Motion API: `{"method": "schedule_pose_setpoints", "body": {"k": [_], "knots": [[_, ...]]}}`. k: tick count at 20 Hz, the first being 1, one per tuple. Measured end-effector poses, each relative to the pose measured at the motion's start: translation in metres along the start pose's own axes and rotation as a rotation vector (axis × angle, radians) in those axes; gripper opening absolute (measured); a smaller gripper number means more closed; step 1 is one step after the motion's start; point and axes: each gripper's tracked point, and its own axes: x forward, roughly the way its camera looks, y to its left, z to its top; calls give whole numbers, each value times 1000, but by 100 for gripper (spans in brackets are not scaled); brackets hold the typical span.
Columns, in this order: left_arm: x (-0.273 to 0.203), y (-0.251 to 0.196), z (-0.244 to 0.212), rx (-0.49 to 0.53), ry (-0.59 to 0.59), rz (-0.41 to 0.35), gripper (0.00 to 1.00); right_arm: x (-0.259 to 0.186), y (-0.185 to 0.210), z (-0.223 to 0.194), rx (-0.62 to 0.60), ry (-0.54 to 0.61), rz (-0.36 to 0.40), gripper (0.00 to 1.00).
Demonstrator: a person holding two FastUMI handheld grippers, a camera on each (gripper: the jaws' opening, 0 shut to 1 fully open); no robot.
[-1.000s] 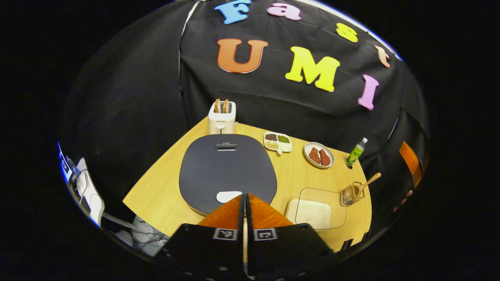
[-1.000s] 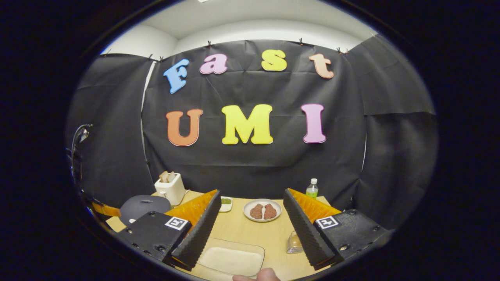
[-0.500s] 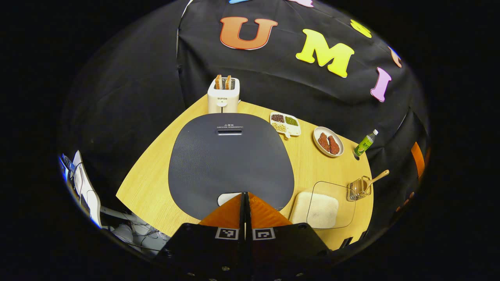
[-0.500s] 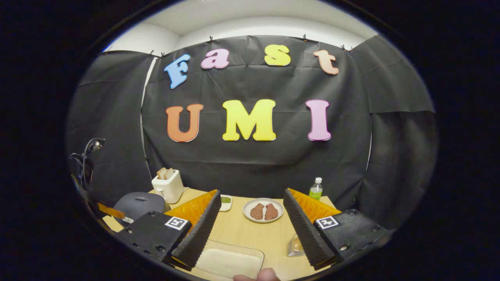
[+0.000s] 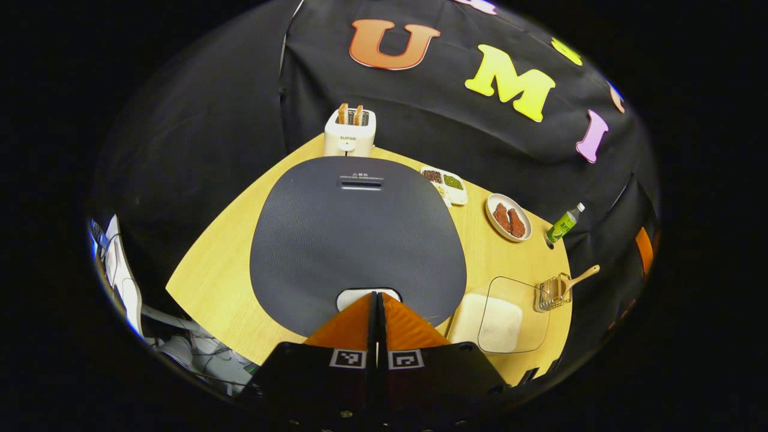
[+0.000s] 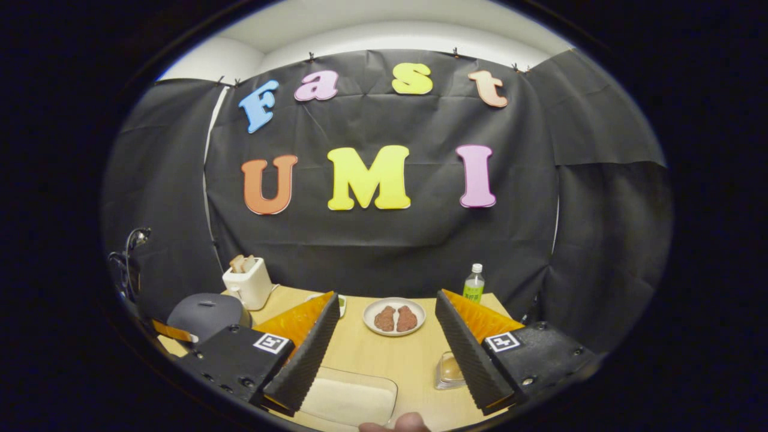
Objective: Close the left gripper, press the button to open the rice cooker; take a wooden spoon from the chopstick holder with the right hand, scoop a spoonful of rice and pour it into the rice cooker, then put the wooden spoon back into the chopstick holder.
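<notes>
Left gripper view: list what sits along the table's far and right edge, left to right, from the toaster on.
Toaster → divided snack tray → plate of meat → green bottle → chopstick holder with the wooden spoon.

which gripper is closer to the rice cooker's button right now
Left. The left gripper sits shut with its tips at the white button on the rice cooker. The right gripper is open, off beside it above the rice tray.

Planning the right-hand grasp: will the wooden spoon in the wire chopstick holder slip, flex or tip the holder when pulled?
The wooden spoon looks rigid, so flex is unlikely. Its slim, smooth handle leans out of the chopstick holder, so it may pivot in the grip. The holder looks like light wire, so it could tip or drag.
</notes>
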Motion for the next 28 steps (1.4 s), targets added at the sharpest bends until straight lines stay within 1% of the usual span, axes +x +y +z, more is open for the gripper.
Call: {"method": "schedule_pose_setpoints", "body": {"k": [1, 3, 6, 11, 16, 18, 19, 20, 22, 24, 26, 28], "knots": [[6, -1, 0, 9, 13, 8, 0, -4, 1, -1, 7, 6, 5, 100], [3, -2, 4, 30, -5, 14, 0, -15, -2, 8, 26, -11, -1, 100], [-9, -6, 17, 55, -71, -1, 0, -33, -15, 19, 28, -44, -41, 100], [-50, -14, 79, 59, -270, -22, 0, -62, -42, 37, 12, -96, -108, 100], [-87, -23, 142, 84, -460, -29, 1, -79, -59, 51, 13, -120, -142, 100], [-105, -41, 154, 103, -512, -89, 2, -83, -65, 53, -7, -117, -154, 100], [-114, -47, 160, 108, -539, -96, 26, -85, -69, 54, -12, -120, -158, 100], [-121, -48, 164, 117, -567, -86, 50, -86, -73, 55, -13, -117, -164, 100], [-123, -55, 162, 136, -599, -84, 98, -87, -82, 51, -8, -104, -170, 100], [-129, -62, 158, 155, -624, -75, 95, -86, -90, 48, -2, -96, -175, 100], [-135, -73, 159, 193, -658, -76, 95, -83, -98, 39, 11, -79, -185, 100], [-147, -80, 161, 203, -695, -81, 95, -76, -106, 26, 25, -46, -190, 100]]}}
